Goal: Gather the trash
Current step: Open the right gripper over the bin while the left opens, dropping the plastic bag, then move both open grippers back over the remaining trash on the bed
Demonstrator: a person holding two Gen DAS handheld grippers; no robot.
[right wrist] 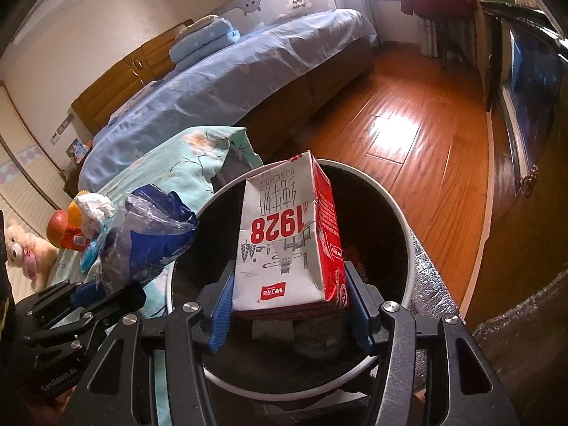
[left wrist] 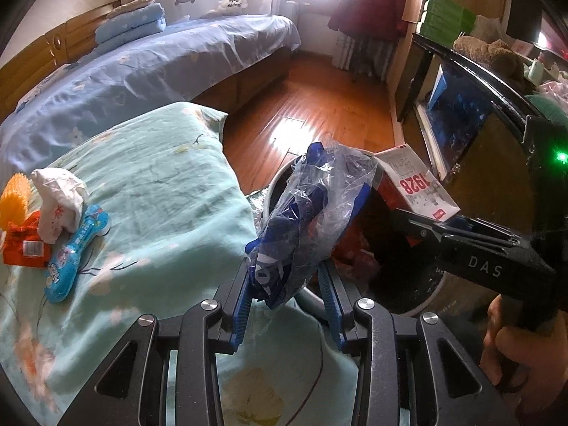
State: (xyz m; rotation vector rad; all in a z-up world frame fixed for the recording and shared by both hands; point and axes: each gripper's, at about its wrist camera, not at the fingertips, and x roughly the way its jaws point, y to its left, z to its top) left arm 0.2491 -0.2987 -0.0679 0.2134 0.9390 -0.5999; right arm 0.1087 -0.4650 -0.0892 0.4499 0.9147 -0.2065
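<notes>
My left gripper [left wrist: 288, 293] is shut on a crumpled blue and clear plastic wrapper [left wrist: 309, 213], held at the near rim of a round black trash bin [left wrist: 273, 191]. The wrapper also shows in the right wrist view [right wrist: 149, 234]. My right gripper [right wrist: 289, 301] is shut on a red and white "1928" milk carton [right wrist: 287, 238], held over the bin's opening [right wrist: 397, 213]. The carton shows in the left wrist view [left wrist: 415, 181]. On the green quilt [left wrist: 159, 195] lie a white crumpled tissue [left wrist: 60, 198], an orange packet [left wrist: 25, 245] and a blue bone-shaped wrapper [left wrist: 74, 252].
A bed with a blue sheet [left wrist: 142, 78] stands behind the quilt. Wooden floor [left wrist: 319, 106] lies beyond the bin. A dark cabinet [left wrist: 461, 113] stands to the right. A plush toy [right wrist: 25, 252] lies at the far left.
</notes>
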